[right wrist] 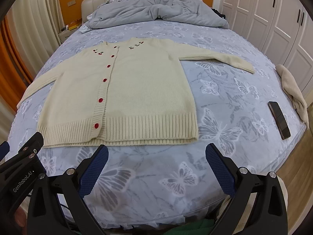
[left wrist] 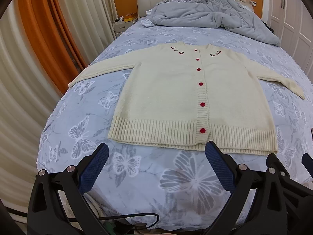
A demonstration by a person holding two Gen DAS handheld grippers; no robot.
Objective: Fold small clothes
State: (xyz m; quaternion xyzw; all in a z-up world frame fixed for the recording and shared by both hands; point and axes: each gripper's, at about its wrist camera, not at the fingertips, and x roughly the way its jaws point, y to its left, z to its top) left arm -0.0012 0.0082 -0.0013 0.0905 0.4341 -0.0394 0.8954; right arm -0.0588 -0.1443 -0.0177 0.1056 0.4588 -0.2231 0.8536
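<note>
Cardigan (left wrist: pixel 162 90) in cream knit lies flat and face up across the middle of the bed (left wrist: pixel 78 117), buttoned with red buttons (left wrist: pixel 202 104), its ribbed hem toward the near edge and its collar toward the far headboard. Both sleeves stretch out sideways, the left one reaching the bed's left edge beside the orange curtain (left wrist: pixel 39 29). Near that hem, the left tongs (left wrist: pixel 156 152) hover with jaws spread wide and nothing between them; the tip of one finger overlaps the hem in the left wrist view, though contact cannot be told. Just to their right, the right tongs (right wrist: pixel 156 152) hang the same way, wide open and empty, above the butterfly-print sheet, short of the hem. Far behind, a crumpled grey duvet (right wrist: pixel 156 9) is heaped by the headboard. On the right side of the bed lie a dark phone (right wrist: pixel 278 119) and, at the edge, a beige cloth (right wrist: pixel 293 90), well apart from the cardigan.
</note>
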